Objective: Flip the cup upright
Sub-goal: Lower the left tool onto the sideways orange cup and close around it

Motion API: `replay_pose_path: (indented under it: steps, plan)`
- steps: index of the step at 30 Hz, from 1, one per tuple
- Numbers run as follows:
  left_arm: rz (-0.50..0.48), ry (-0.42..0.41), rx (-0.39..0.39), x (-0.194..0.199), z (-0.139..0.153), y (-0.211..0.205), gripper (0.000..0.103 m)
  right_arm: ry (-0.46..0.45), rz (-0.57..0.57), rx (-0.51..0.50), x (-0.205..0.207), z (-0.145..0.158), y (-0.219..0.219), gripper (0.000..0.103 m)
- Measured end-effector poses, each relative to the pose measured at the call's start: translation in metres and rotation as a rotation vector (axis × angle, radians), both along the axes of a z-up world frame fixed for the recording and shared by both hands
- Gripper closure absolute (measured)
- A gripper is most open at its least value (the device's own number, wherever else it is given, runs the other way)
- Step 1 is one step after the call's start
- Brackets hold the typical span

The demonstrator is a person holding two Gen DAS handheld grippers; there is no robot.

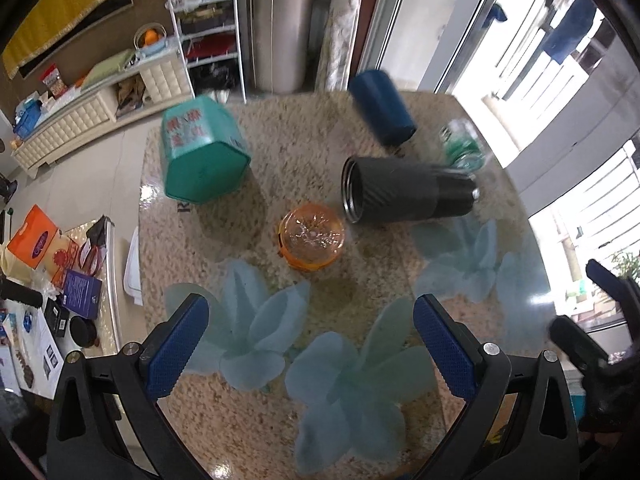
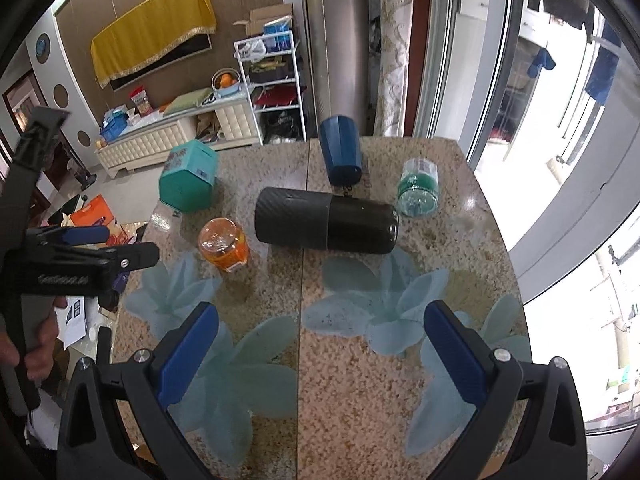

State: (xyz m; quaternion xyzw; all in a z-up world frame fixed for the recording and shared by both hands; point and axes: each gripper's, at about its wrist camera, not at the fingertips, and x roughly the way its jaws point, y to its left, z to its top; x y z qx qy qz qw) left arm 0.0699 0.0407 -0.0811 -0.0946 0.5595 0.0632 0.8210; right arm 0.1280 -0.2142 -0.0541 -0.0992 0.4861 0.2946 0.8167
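Left wrist view: left gripper (image 1: 310,344) hovering above the tabletop (image 1: 280,432), fingers (image 1: 178,346) wide apart, nothing between them. Black cup (image 1: 404,195) lying on its side near mid-tabletop, open mouth toward the left, base toward the right. Orange jar (image 1: 312,236) just beside the mouth; teal box (image 1: 202,150) farther left; blue cup (image 1: 382,106) behind; green-and-clear jar (image 1: 464,148) near the base end. View slightly blurred.

Right wrist view: right gripper (image 2: 322,354) likewise raised, fingers (image 2: 454,354) spread, empty. Black cup (image 2: 326,220) ahead, well apart from the fingertips, lying crosswise. Left gripper (image 2: 100,248) visible at the left edge, in the person's hand (image 2: 38,344).

Judged step: approach, no grasp yet. Next move likely calls for descending to the cup, closing across its body, then rotating mouth-up without knocking the orange jar.
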Motion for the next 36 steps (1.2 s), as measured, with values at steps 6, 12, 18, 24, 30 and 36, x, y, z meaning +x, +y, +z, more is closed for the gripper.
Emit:
replay_pose_path:
  steps: [6,12,18,24,30,36]
  plan:
    - [-0.030,0.141,-0.039,0.042,-0.043,0.005,0.000,0.064,0.018,-0.009,0.020,-0.019,-0.006,0.000]
    - [-0.043,0.246,-0.020,0.073,-0.071,0.006,0.000,0.130,0.020,-0.011,0.041,-0.040,-0.011,0.000]
    - [-0.073,0.347,-0.018,0.100,-0.100,0.012,0.000,0.186,0.022,-0.005,0.056,-0.056,-0.011,0.000]
    - [-0.141,0.449,0.030,0.125,-0.126,0.010,0.000,0.225,0.024,-0.001,0.065,-0.067,-0.009,0.000]
    - [-0.161,0.508,0.018,0.144,-0.141,0.013,0.000,0.248,-0.008,-0.027,0.070,-0.070,-0.014,0.000]
    - [-0.172,0.541,0.036,0.161,-0.146,0.012,0.010,0.250,-0.039,-0.030,0.071,-0.068,-0.021,0.000]
